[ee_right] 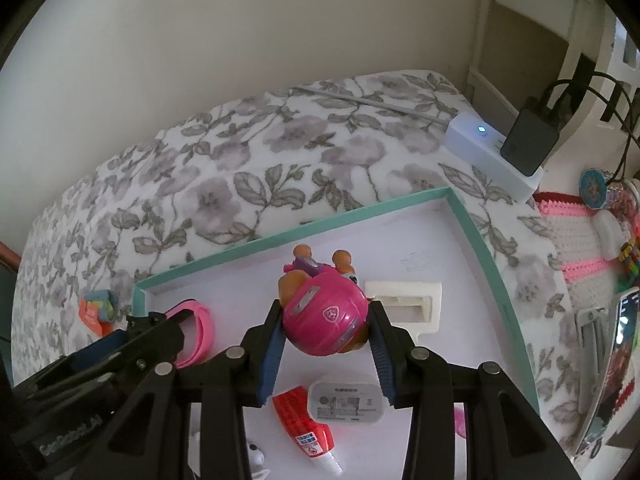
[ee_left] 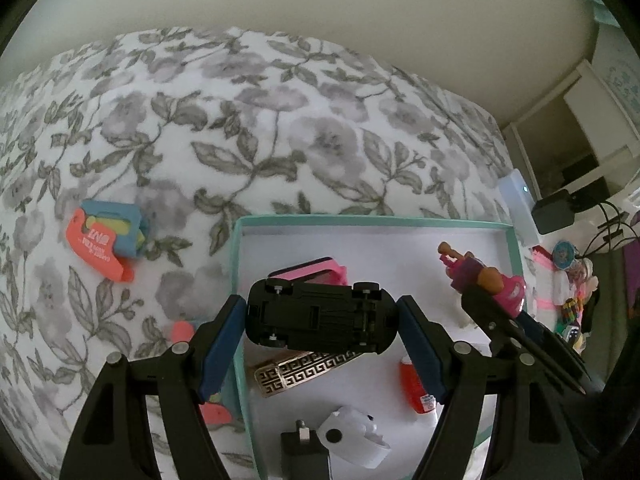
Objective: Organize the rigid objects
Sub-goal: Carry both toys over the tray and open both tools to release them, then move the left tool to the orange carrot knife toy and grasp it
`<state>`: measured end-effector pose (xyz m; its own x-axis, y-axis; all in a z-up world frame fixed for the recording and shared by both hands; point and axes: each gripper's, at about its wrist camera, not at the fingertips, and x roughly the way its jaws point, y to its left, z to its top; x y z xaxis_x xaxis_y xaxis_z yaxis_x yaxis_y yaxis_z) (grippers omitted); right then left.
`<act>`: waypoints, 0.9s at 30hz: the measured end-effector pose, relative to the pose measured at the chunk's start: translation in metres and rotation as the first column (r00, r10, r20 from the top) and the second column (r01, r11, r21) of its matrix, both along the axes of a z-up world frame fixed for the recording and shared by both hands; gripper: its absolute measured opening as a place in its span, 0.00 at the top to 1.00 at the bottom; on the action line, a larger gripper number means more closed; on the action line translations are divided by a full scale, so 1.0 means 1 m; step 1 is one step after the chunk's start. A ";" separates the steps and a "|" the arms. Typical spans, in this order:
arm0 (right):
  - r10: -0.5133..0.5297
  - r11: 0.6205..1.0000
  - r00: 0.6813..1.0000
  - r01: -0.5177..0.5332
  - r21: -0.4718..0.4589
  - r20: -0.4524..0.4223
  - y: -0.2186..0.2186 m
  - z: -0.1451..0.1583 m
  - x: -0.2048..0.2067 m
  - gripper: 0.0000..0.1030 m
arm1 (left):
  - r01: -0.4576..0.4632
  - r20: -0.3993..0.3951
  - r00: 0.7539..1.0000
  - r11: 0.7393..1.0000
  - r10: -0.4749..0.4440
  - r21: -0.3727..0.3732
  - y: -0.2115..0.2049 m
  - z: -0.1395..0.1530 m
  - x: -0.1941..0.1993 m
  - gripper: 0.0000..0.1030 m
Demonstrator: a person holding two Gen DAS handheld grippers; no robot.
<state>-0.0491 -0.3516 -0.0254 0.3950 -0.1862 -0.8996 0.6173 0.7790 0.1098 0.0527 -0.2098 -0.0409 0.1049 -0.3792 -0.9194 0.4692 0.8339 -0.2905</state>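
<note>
The left gripper grips a black toy car end to end, underside toward the camera, above the teal-rimmed box near its left wall. The car looks light, stiff and smooth; held by bumper tips, it could pivot, so a hold across its flanks seems surer. The right gripper is clenched on a pink toy pup figure over the box's middle, near the far right corner. Its rounded, glossy shell looks slippery; the pads sit best at its widest girth.
</note>
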 end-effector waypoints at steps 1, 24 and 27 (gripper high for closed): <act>0.003 1.000 1.000 -0.003 0.000 -0.002 0.000 0.000 0.000 0.58 | -0.003 -0.005 1.000 1.000 0.003 0.001 0.001 -0.001 0.001 0.25; 0.026 0.991 0.998 -0.019 -0.133 0.058 0.018 0.064 0.001 0.36 | -0.126 0.152 0.981 0.992 0.122 0.015 0.041 0.048 0.022 0.06; 0.032 0.988 0.997 -0.021 -0.151 0.072 0.021 0.072 0.001 0.34 | -0.165 0.178 0.971 0.986 0.157 0.028 0.053 0.051 0.029 0.06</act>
